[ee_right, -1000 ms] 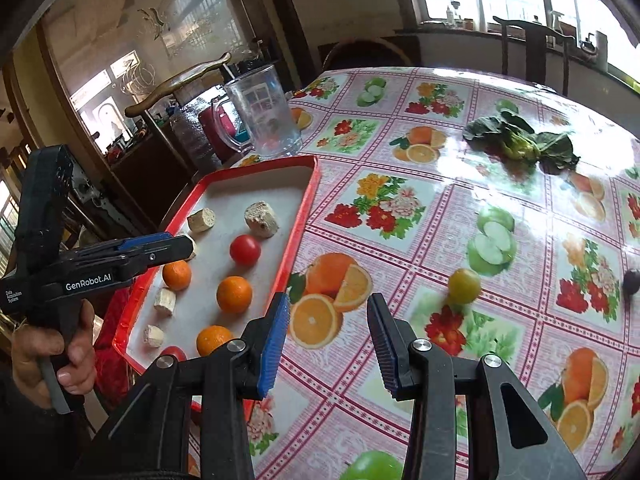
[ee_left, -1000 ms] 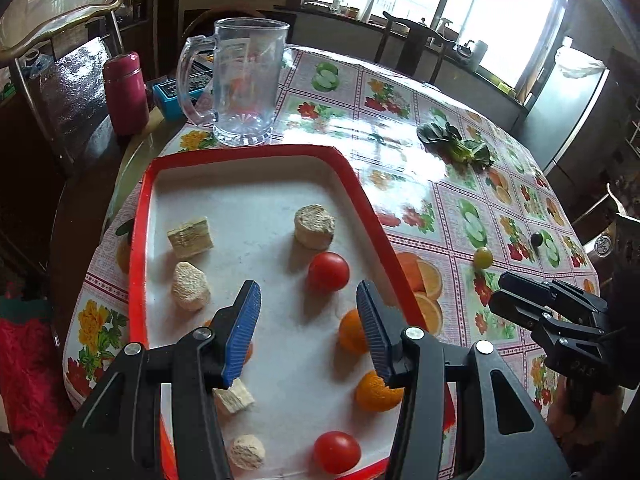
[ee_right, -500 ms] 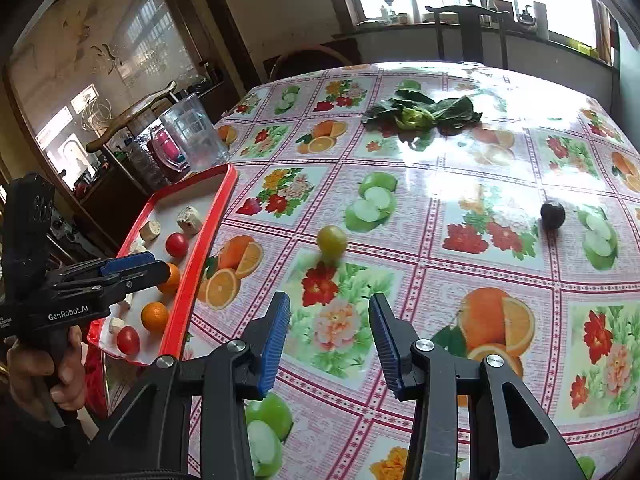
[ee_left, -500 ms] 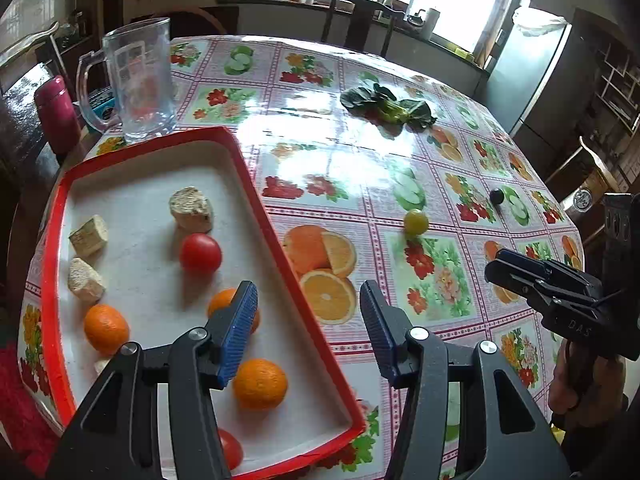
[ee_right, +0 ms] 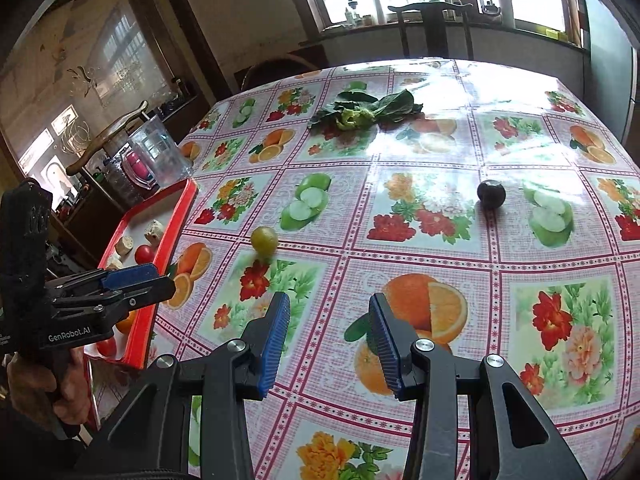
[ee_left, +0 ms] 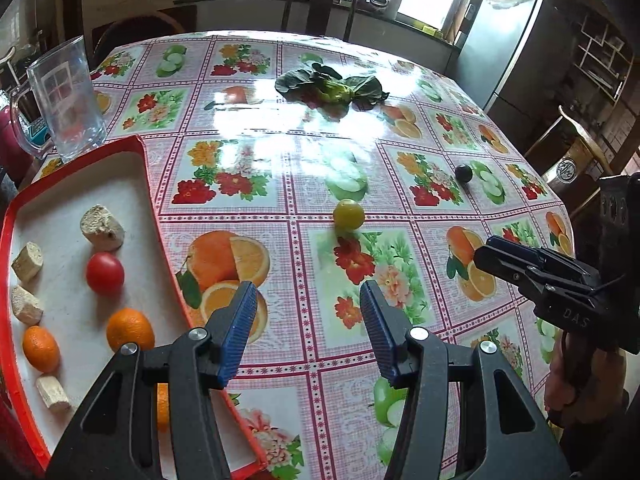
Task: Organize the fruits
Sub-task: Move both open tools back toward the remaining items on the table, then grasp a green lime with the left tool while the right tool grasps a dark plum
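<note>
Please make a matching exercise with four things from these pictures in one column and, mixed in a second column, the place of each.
1. red tomato
2. yellow-green fruit
3. leafy greens
4. glass mug

a. far middle of the tablecloth
b. inside the red tray
c. just beyond the tray's far corner
d. loose on the tablecloth, between the tray and the dark fruit

Pairs: 1-b, 2-d, 3-a, 4-c

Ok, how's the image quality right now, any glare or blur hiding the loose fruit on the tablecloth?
Left wrist view: window glare whitens the tablecloth near the leafy greens; the yellow-green fruit and dark fruit stay readable. Right wrist view: glare washes the far right of the cloth, the dark fruit sits at its edge, still distinct. Both views bend the table edges; no real blur.
</note>
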`<state>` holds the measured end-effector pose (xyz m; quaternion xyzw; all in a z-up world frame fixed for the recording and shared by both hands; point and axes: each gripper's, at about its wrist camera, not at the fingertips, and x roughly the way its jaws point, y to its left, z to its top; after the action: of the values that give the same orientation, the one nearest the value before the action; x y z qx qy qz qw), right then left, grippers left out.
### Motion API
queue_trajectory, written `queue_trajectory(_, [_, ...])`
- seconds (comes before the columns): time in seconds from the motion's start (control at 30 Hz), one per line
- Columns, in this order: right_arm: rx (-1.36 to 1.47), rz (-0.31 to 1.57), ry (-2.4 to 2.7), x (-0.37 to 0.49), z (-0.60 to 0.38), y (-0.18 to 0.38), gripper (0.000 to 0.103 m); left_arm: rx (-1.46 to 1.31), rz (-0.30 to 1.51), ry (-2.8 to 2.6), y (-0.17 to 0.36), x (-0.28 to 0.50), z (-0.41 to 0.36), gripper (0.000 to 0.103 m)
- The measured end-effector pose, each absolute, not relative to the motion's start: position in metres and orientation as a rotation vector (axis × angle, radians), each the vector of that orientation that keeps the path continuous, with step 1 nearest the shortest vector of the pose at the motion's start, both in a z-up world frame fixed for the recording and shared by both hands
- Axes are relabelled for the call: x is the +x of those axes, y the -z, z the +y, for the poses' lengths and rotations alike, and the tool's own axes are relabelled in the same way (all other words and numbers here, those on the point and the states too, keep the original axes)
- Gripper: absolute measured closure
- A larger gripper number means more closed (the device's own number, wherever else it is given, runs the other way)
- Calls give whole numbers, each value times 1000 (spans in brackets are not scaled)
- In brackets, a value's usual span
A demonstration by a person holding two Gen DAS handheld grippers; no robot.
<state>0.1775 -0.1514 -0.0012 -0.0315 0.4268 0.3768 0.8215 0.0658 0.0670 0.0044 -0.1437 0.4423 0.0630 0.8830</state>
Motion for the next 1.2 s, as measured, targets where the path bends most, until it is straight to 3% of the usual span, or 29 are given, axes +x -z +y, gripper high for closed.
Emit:
queue_trajectory(0.87, [-62,900,-581,302,-170,37,61,-271,976,-95,33,163,45,51])
queue_trajectory(0.93, [-94,886,-568,307,-163,38,61,-256,968,-102,34,165,44,58])
queue_trajectory(1.0, [-125,867,-547,309,-159,38,64,-231,961,-115,34,165,44,67])
queue_trajectory(1.07, [-143,849,-522,308,-161,38,81,-205,957,-125,34,165,44,77])
queue_trajectory(1.2, [-91,863,-553,300,-171,36,96,-204,960,-117,34,162,45,79])
